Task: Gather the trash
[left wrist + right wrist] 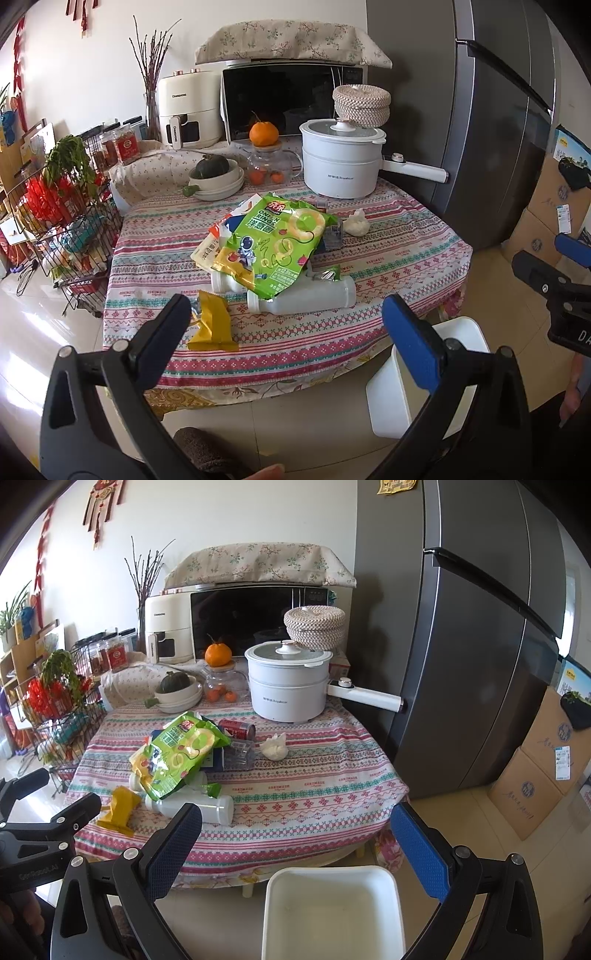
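A heap of trash is seen on the striped tablecloth [388,254]: a green onion-rings bag [277,243] is laid over two white plastic bottles [306,297], with a yellow wrapper [214,323] just beside them at the near edge. A crumpled tissue [356,223] is set apart toward the white electric pot [340,162], and a red soda can [238,729] and a crushed clear cup [240,755] are lodged behind the bag. A white bin [332,912] is placed on the floor below the table's near edge — nothing can be made out inside it.

The left gripper [286,332] is held spread wide before the table, nothing between its blue pads [410,343]. The right gripper [295,845] is likewise released — hovering above the bin, clear of the trash.
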